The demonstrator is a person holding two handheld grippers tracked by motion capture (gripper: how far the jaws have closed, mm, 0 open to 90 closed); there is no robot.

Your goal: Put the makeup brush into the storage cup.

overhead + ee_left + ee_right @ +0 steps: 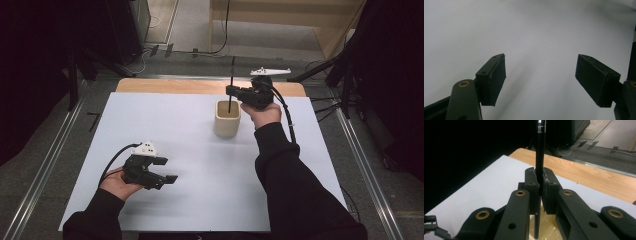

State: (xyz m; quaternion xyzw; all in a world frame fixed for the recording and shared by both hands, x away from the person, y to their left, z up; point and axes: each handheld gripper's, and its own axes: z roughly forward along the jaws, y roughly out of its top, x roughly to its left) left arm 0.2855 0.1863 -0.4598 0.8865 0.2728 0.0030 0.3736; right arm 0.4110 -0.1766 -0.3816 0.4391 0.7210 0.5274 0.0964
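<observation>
Nearest the person, well short of the cup (pixel 227 118) and off to its left, the left gripper (pixel 165 170) rests low over the white sheet (pixel 200 200), held in the left hand (pixel 117 182). Its jaws stand wide apart with nothing between them; in the left gripper view the two black pads (pixel 492 80) frame bare white surface, so this gripper is released and, by its position, appears parked out of the way while the other hand works. Farther on, the cream cup stands upright on the sheet, short of the strip of bare wooden table (pixel 200 86) beyond the sheet's far edge. Directly above and just behind the cup, the right gripper (pixel 231 91), carried by the right hand (pixel 262 114), is clenched on a black pen (pixel 231 87). The pen is held upright, pinched about midway along its length, with its lower end down inside the cup's mouth; the right gripper view shows the pen (pixel 539 157) rising between the closed jaws and its tip reaching into the pale interior of the cup (pixel 549 225). The vertical hold over the opening suits a straight passage through the rim; whether the pen is going in or coming out cannot be told. Whether its tip touches the bottom is hidden.
</observation>
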